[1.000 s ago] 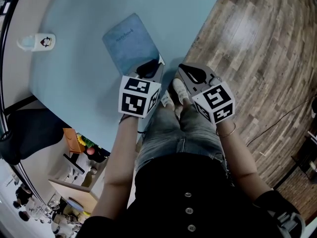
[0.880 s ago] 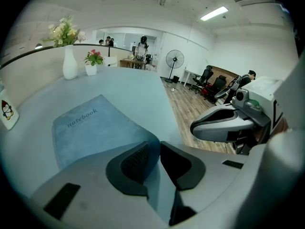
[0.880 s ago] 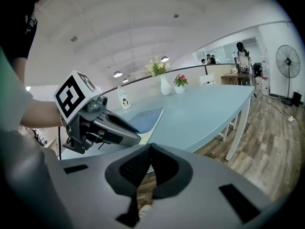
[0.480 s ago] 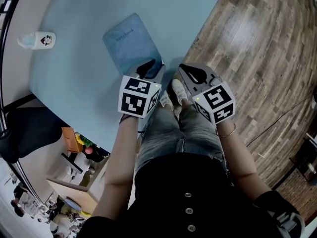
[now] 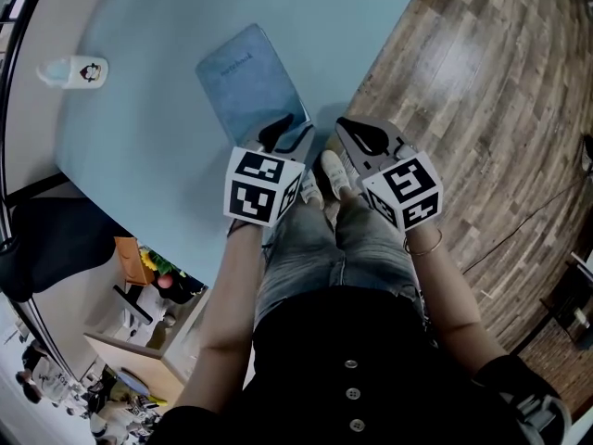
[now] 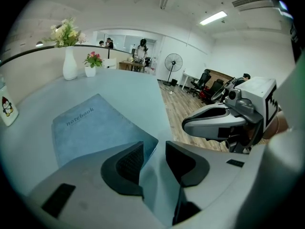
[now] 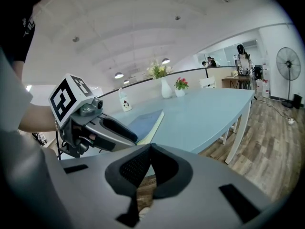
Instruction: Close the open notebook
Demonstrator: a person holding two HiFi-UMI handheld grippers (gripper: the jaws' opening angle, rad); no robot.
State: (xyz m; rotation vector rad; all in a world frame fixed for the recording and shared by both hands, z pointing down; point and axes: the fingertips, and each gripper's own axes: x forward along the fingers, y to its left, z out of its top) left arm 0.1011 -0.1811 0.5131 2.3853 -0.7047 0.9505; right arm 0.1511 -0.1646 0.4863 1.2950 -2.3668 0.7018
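Notebook (image 5: 252,82) first: it lies shut and flat on the light blue table (image 5: 148,146), cover up with the word "notebook" showing. One of its corners reaches almost to the table's edge on your side.

Your left gripper (image 5: 283,130) hangs over that same edge of the table, pointing down at the notebook's near corner. Its jaws have just been opening and now stand apart. In the left gripper view the gap between the pads (image 6: 129,163) shows only bare table, with the corner of the notebook (image 6: 90,128) lying just beyond the left pad. Neither pad presses on the cover, so you have hold of nothing there.

Your right gripper (image 5: 357,133) sits off the table, just past its edge and over the wooden floor (image 5: 482,109). Its jaws are brought together at the tips with nothing between them.

At the far side of the table from you a small white bottle with a penguin picture (image 5: 72,71) stands upright. In the left gripper view a white vase of flowers (image 6: 69,63) stands at the table's far end.
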